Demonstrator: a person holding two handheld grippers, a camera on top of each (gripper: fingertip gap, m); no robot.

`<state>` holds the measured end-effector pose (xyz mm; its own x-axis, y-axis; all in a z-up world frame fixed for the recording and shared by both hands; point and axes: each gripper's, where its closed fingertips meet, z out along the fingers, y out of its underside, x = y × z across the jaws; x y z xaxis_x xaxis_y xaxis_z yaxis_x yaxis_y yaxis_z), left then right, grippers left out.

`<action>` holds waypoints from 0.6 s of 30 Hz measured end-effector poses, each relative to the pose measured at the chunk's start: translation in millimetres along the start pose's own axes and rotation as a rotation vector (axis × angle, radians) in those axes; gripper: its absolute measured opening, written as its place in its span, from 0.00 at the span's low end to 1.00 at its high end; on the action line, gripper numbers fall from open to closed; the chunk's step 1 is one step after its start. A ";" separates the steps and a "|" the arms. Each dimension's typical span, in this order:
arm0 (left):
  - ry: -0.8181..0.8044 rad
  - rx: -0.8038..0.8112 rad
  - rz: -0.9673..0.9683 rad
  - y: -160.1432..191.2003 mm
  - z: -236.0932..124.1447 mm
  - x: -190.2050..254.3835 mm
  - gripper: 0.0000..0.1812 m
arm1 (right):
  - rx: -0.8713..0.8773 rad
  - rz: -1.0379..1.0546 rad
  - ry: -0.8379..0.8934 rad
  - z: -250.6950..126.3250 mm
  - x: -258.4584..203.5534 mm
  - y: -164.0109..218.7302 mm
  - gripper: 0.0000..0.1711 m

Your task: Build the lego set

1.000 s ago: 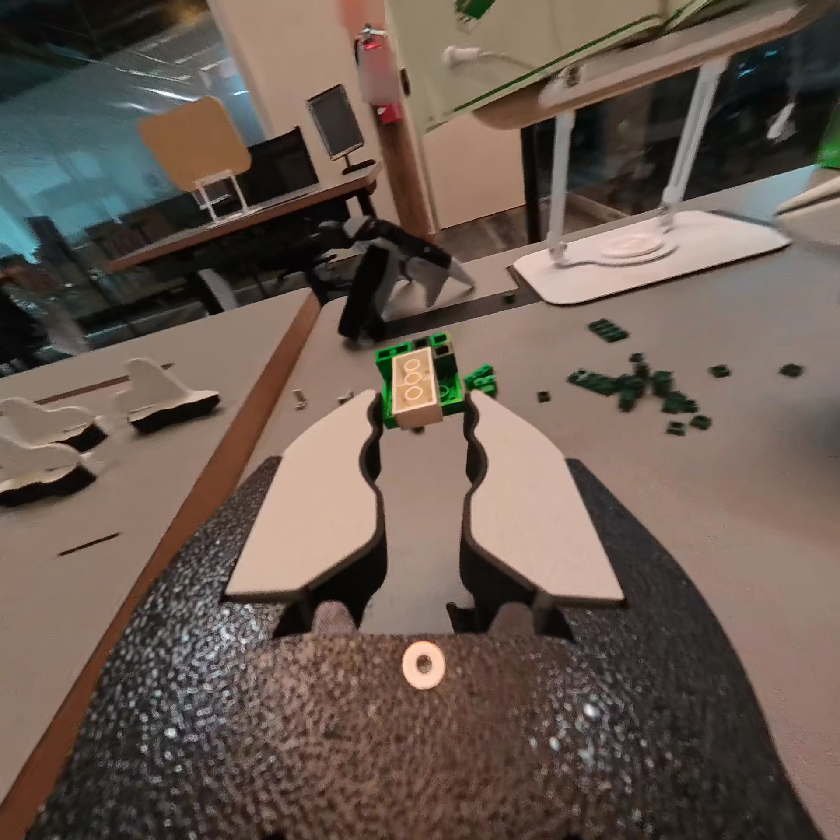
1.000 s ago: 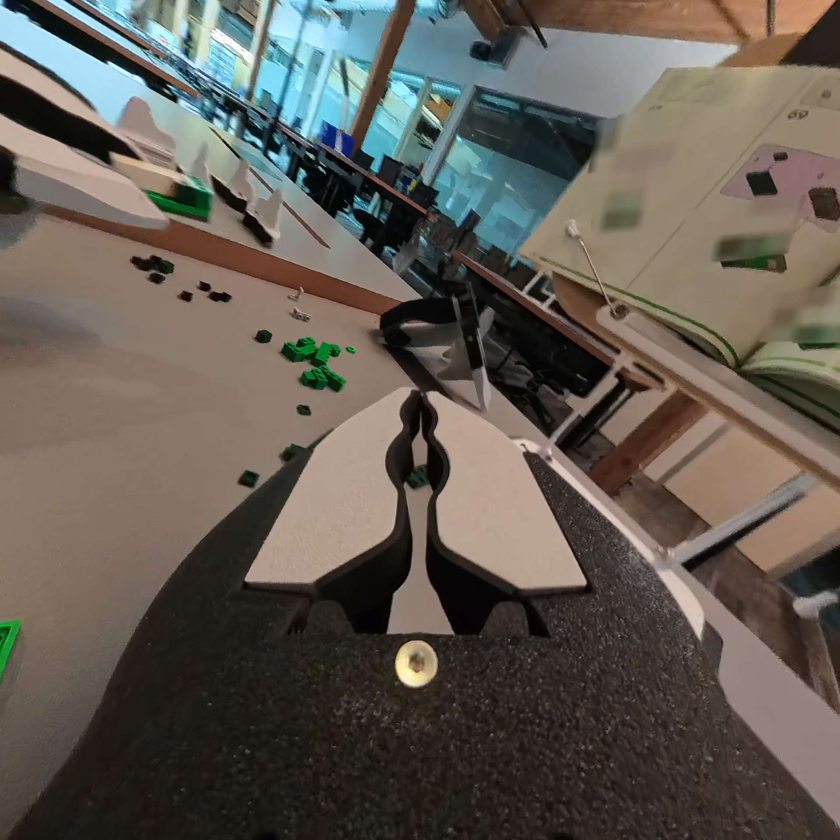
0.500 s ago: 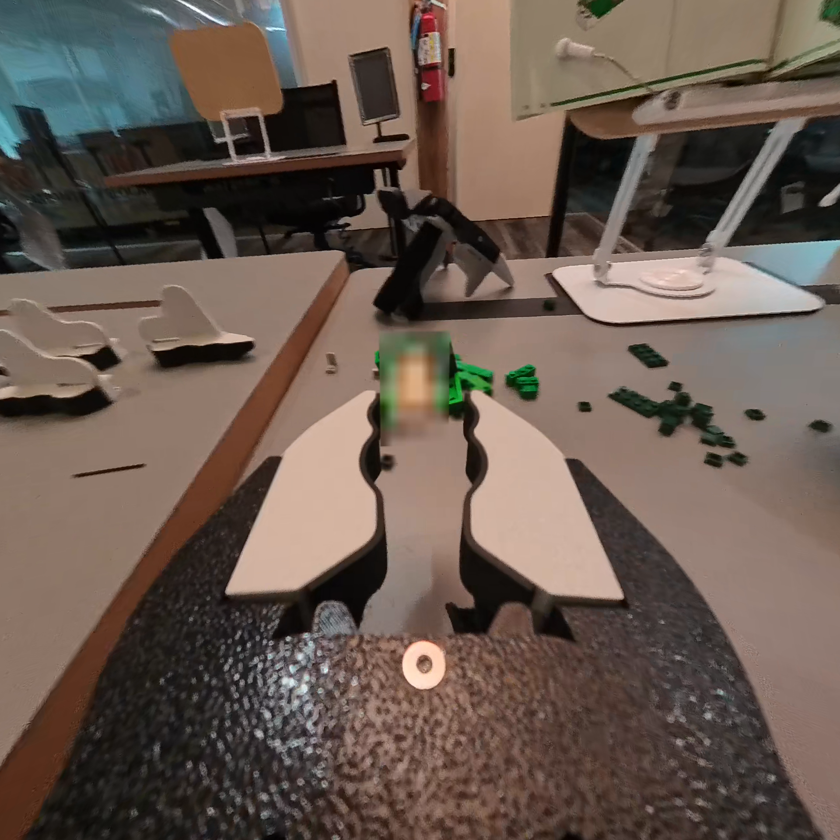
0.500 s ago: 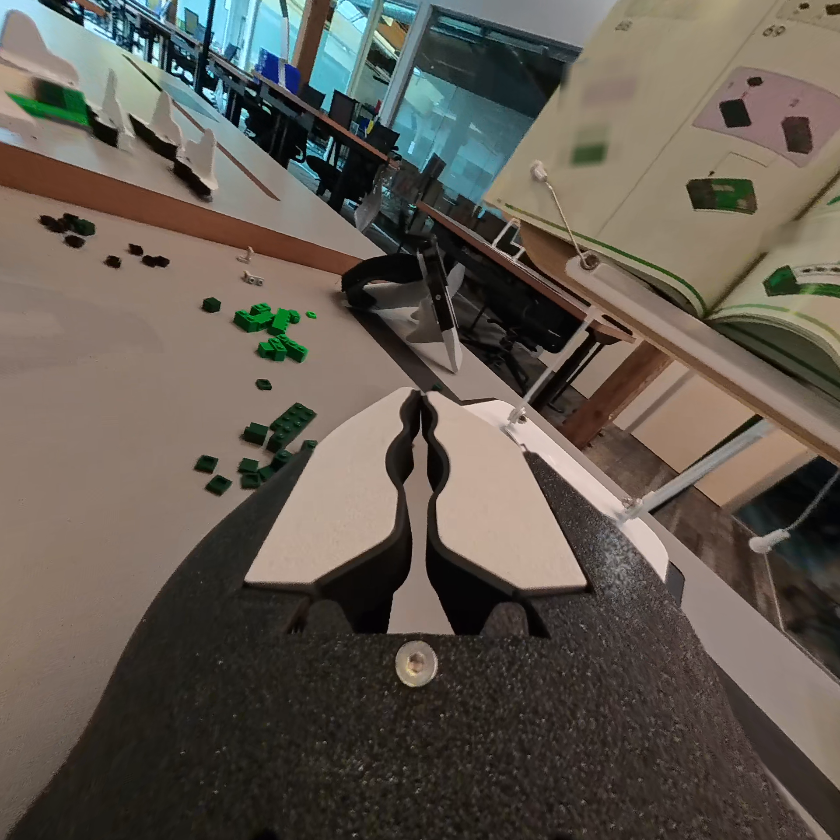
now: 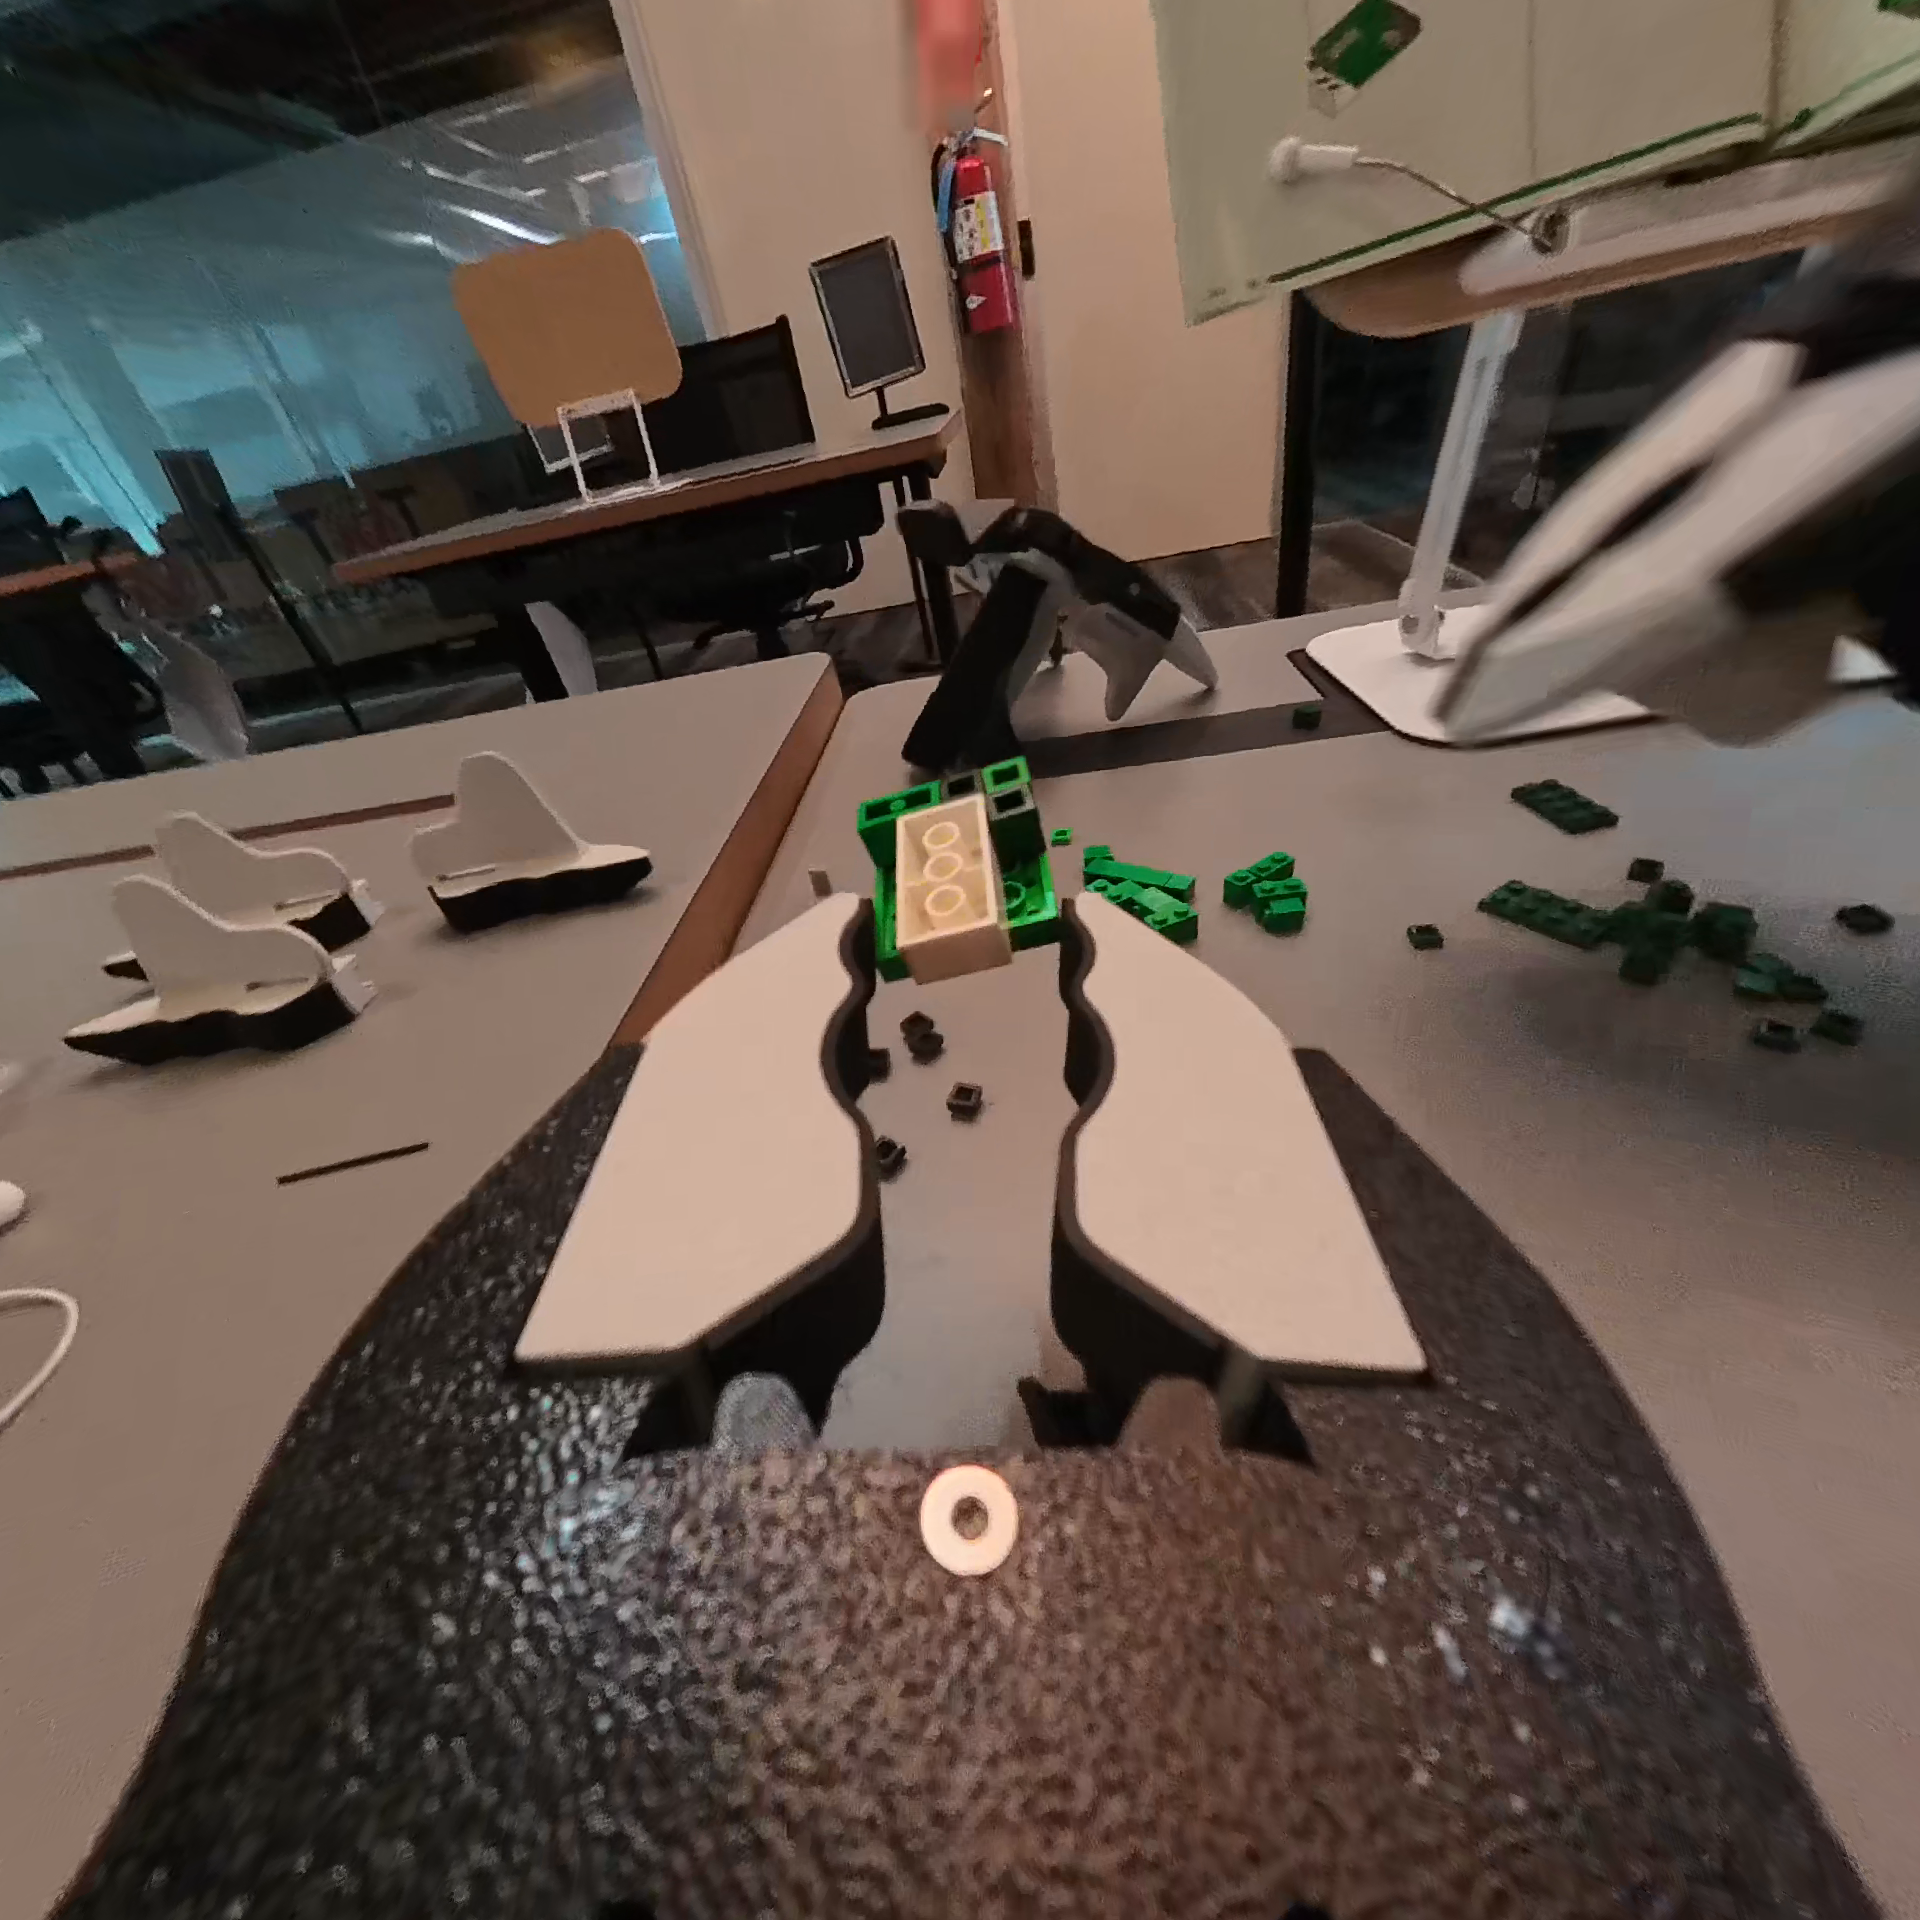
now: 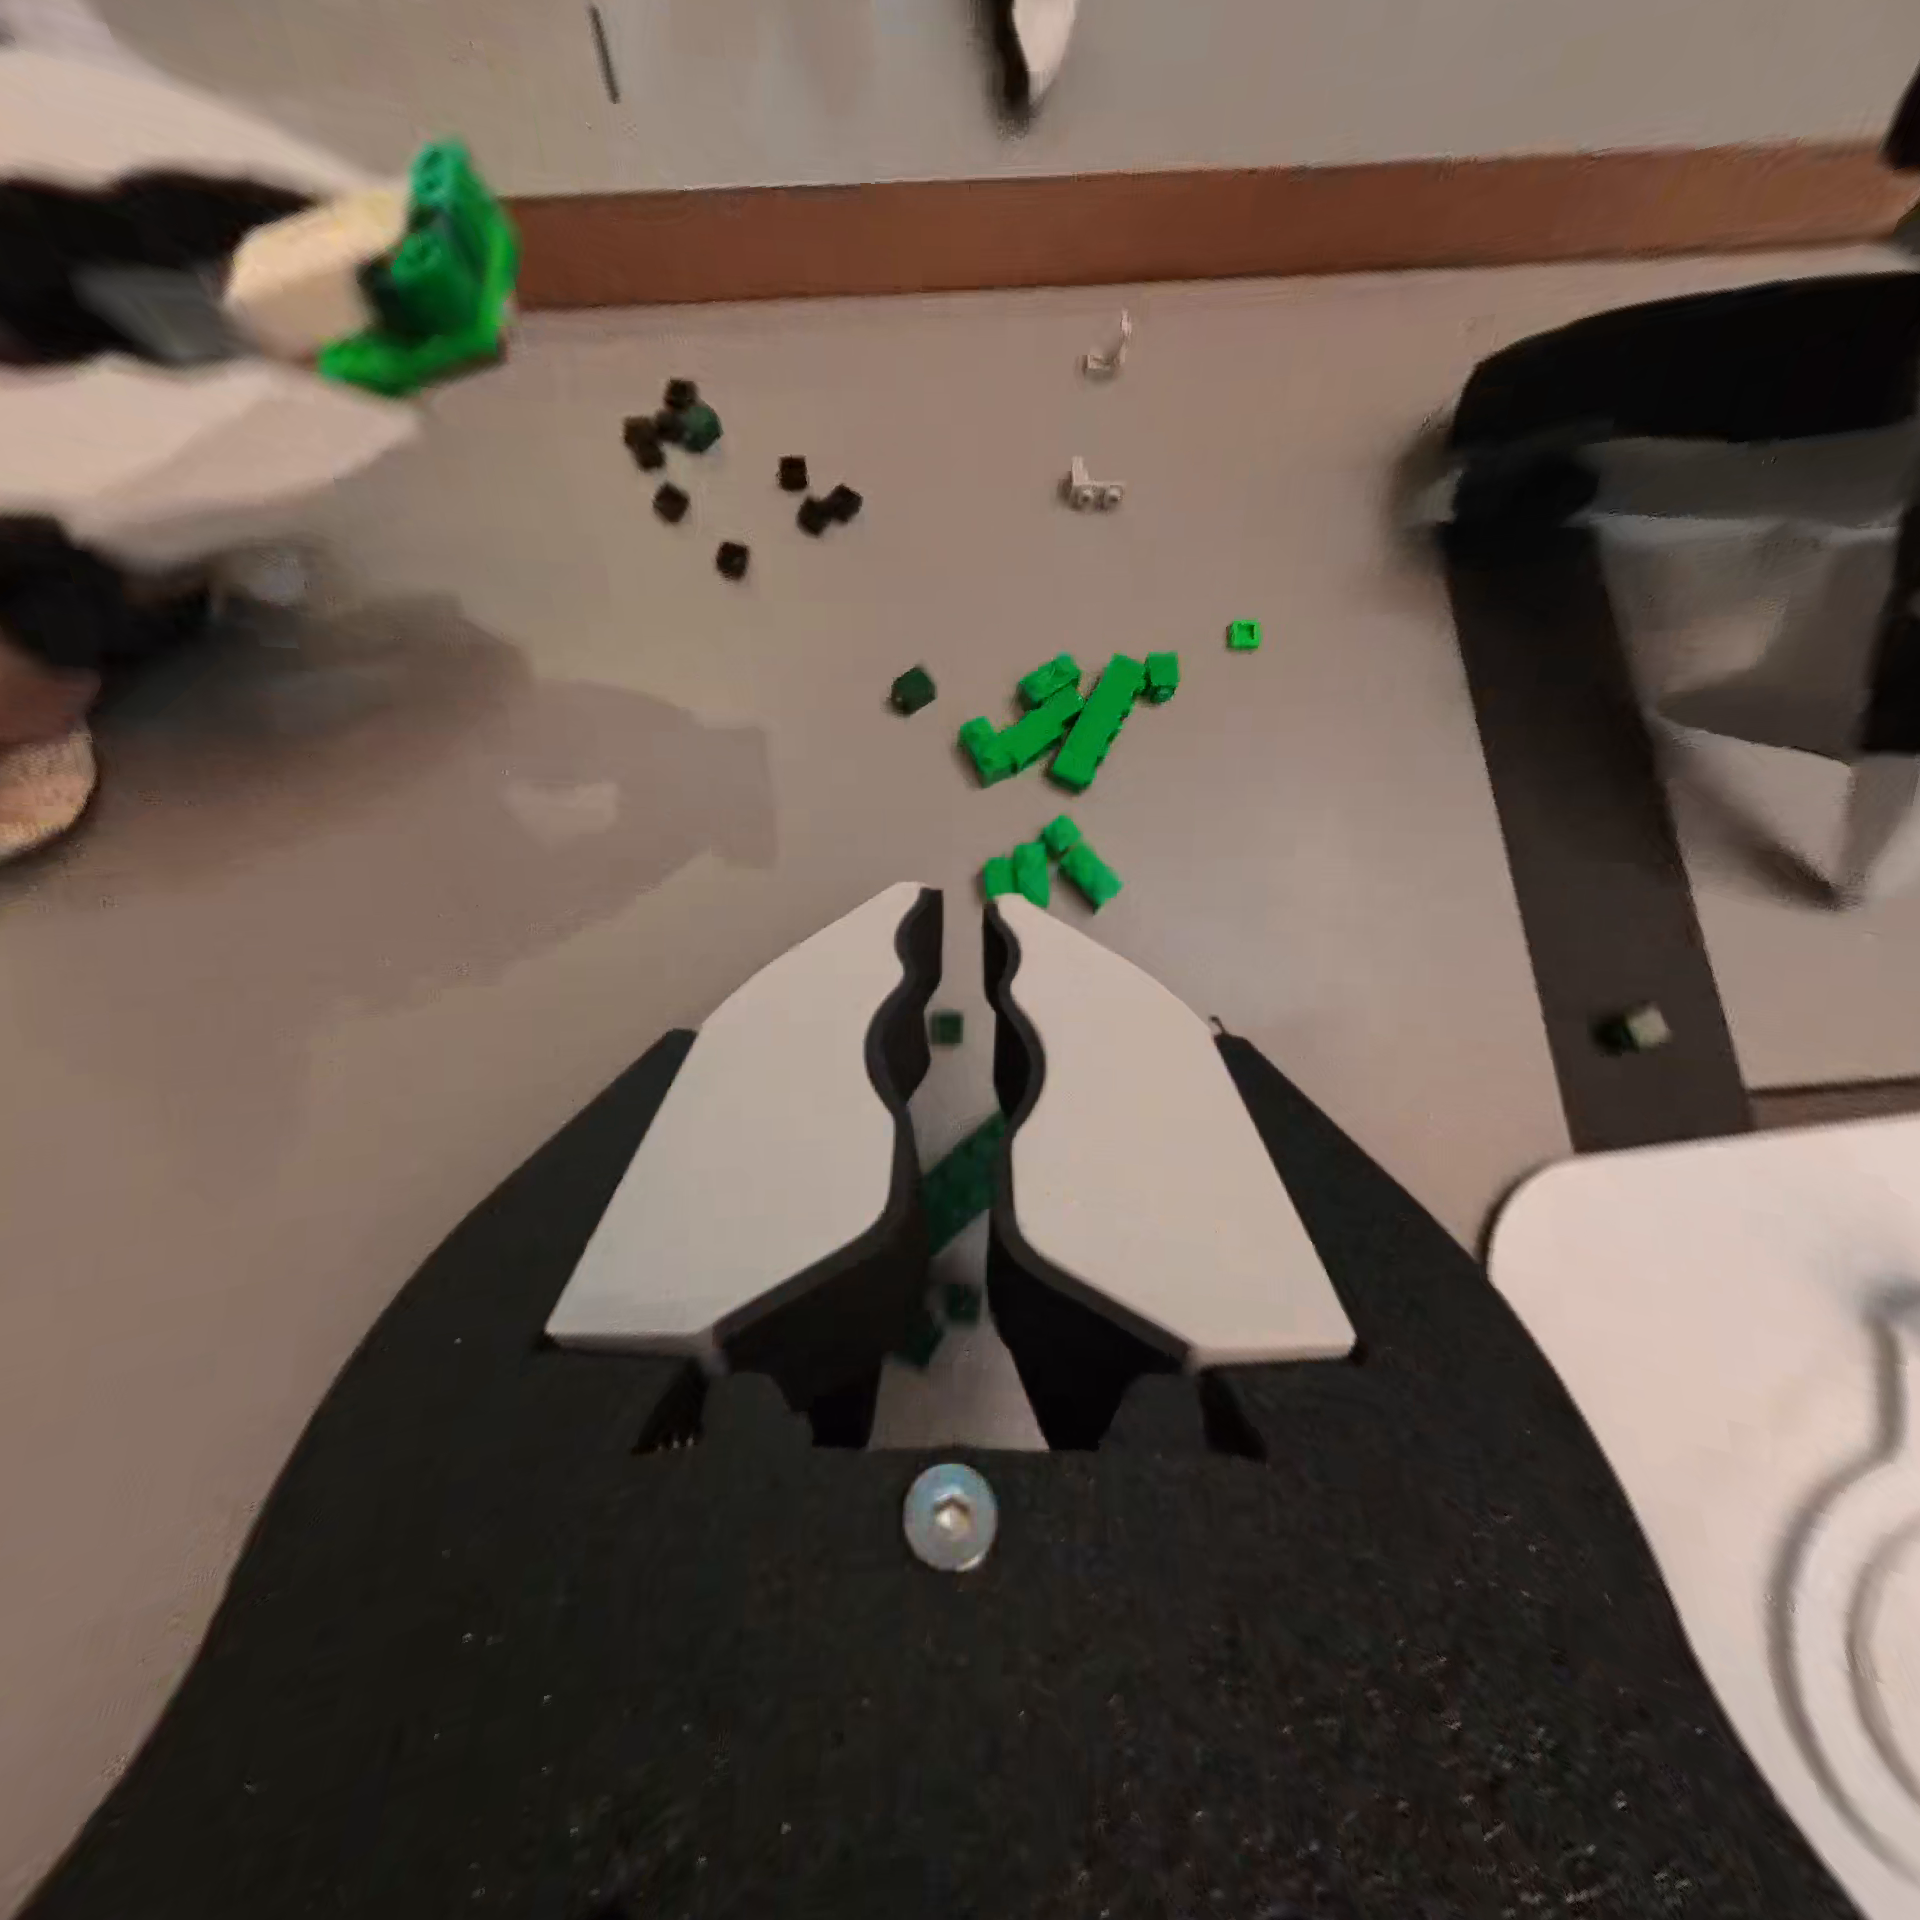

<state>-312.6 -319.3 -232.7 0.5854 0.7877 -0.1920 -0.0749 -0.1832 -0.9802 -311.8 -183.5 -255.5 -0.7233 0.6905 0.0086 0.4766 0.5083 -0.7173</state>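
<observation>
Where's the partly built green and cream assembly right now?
The assembly is held off the table in the left claw; the right wrist view shows it upper left, above the black studs.

1. My left gripper (image 5: 961, 914) has pale grey finger plates on a speckled black body.
2. The lego assembly (image 5: 954, 878) it carries is bright green with a cream brick on top.
3. Loose bricks (image 6: 1070, 717) on the grey table (image 6: 416, 1039) are bright green; I see a darker green scatter (image 5: 1662, 935) (nearly black in places).
4. Small black pieces (image 6: 727, 468) lie apart.
5. The fire extinguisher (image 5: 977, 244) is red.
</observation>
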 end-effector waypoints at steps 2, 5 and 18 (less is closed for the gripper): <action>0.009 0.003 0.048 -0.3 -0.1 5.4 0.18 | -0.084 0.072 -0.041 16.2 18.0 -14.3 0.00; 0.020 -0.009 0.085 1.3 1.2 10.4 0.19 | -0.308 0.188 -0.149 36.3 25.7 -15.0 0.00; 0.044 -0.004 0.033 0.0 1.7 10.6 0.19 | -0.805 0.272 -0.116 66.6 32.4 12.0 0.09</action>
<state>-307.8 -309.9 -234.7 0.6176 0.7547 -0.2214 -0.0915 -0.2106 -0.9733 -362.8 -189.3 -310.2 -0.5583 0.8066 -0.1942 0.8186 0.5736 0.0291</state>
